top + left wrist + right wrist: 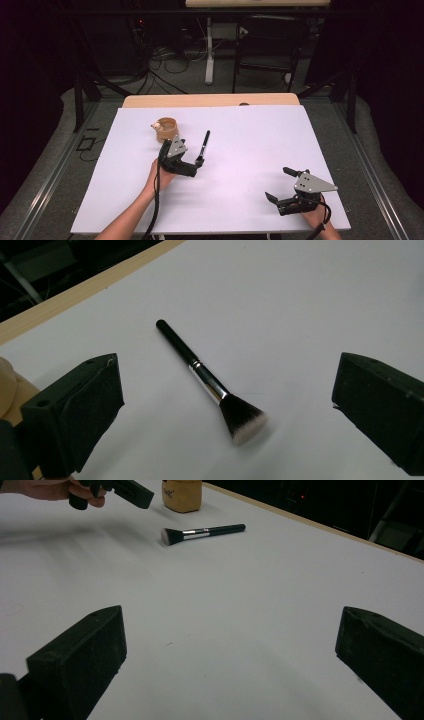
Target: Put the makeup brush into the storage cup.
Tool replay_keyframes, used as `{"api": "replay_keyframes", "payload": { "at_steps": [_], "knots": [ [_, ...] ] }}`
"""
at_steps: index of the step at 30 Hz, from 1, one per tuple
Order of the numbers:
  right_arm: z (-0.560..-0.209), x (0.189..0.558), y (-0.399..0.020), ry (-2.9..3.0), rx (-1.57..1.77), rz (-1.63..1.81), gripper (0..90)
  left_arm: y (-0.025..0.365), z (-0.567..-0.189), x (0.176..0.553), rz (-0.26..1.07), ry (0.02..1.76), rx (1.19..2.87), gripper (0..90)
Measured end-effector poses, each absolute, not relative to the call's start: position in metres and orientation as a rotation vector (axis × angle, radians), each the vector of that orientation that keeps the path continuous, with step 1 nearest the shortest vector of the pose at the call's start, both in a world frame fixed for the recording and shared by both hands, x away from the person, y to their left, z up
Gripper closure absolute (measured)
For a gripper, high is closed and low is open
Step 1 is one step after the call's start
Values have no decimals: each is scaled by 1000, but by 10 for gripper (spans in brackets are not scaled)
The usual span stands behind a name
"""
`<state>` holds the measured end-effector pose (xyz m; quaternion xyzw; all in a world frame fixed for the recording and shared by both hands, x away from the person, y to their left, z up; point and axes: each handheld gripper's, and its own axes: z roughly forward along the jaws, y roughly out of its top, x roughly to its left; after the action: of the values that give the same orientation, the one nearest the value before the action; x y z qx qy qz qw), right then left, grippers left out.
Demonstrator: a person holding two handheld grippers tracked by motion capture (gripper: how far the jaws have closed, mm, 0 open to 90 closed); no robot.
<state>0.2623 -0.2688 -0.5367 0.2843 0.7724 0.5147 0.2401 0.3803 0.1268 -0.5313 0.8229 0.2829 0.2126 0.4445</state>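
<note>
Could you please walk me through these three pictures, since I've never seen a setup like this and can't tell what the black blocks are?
A person sits at a white table, holding a two-jaw hand tool in each hand. The high view looks down from above: the left gripper hovers over a makeup brush, and the right gripper sits apart, near the front edge. The other two pictures come from cameras riding on each gripper; the black blocks are its own jaws, spread wide, holding nothing. The brush lies flat between the left one's jaws. A small tan wooden cup stands behind.
</note>
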Motion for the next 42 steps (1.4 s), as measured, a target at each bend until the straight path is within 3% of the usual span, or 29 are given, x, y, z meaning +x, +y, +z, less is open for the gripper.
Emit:
{"api": "replay_keyframes", "payload": {
  "at_steps": [16,42],
  "knots": [
    [-536,262,-270,2115,767,1416,0,106,-514,408,510,748,2138,1],
    [-537,262,-269,2130,762,1412,0,75,-501,462,305,1123,2432,2]
  ]
}}
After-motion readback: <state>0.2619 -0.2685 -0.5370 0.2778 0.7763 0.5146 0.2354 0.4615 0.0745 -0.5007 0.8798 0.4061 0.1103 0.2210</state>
